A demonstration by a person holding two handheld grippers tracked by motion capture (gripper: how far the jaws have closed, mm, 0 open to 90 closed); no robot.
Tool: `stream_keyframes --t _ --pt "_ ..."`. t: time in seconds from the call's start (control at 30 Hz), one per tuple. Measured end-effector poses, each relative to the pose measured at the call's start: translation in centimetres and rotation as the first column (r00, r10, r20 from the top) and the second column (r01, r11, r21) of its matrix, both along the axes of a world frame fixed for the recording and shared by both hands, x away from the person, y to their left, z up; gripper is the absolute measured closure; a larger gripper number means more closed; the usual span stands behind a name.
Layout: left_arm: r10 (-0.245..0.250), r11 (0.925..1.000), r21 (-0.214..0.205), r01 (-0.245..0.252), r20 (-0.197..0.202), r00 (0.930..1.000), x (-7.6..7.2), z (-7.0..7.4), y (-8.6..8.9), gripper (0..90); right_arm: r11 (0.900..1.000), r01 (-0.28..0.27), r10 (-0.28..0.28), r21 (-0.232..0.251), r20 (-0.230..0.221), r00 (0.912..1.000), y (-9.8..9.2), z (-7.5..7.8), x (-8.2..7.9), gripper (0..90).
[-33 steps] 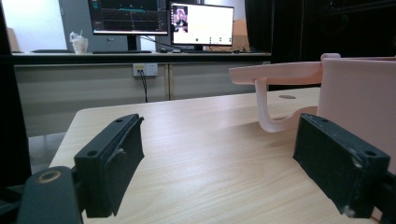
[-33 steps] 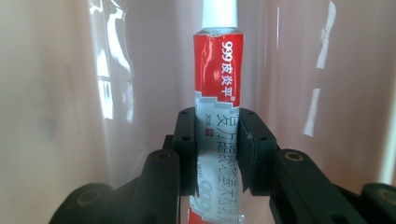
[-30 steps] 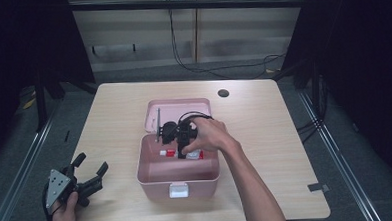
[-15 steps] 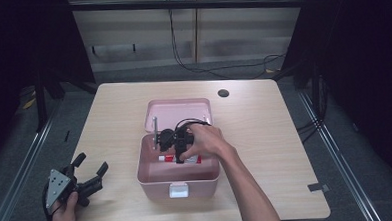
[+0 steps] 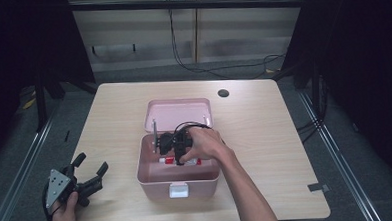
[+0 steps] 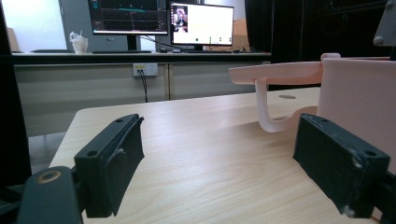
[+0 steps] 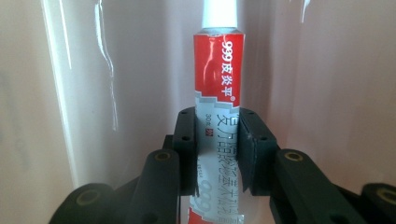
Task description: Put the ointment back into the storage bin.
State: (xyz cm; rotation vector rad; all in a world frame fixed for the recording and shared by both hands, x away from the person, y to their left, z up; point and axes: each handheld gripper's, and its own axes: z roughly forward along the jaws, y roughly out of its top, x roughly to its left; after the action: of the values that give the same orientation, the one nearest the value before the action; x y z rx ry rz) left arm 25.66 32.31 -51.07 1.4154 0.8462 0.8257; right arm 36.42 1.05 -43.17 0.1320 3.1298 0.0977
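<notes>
The red-and-white ointment tube [image 7: 218, 88] lies low inside the open pink box [image 5: 179, 180], which sits near the middle of the table [image 5: 265, 137] toward its front edge. The right gripper [image 7: 217, 149] has its jaws clamped on the tube's lower half, white cap pointing away — probably so it can be laid flat on the box floor, though the floor itself is hard to make out. The box's lid [image 5: 178, 113] is folded back. The left gripper [image 5: 89, 167] rests near the table's front-left corner, jaws wide apart, holding nothing — likely kept clear.
</notes>
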Motion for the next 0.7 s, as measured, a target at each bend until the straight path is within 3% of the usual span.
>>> stream_keyframes --t 0.3,0.7 --pt "0.0 1.0 0.0 0.0 0.0 1.0 0.0 0.0 0.0 15.6 0.9998 -0.014 0.014 -0.017 0.011 0.9998 0.1 -0.8 0.0 70.9" --pt "0.0 1.0 0.0 0.0 0.0 1.0 0.0 0.0 0.0 15.6 0.9995 0.014 -0.012 -0.029 0.046 0.9989 0.3 -1.7 -0.3 70.8"
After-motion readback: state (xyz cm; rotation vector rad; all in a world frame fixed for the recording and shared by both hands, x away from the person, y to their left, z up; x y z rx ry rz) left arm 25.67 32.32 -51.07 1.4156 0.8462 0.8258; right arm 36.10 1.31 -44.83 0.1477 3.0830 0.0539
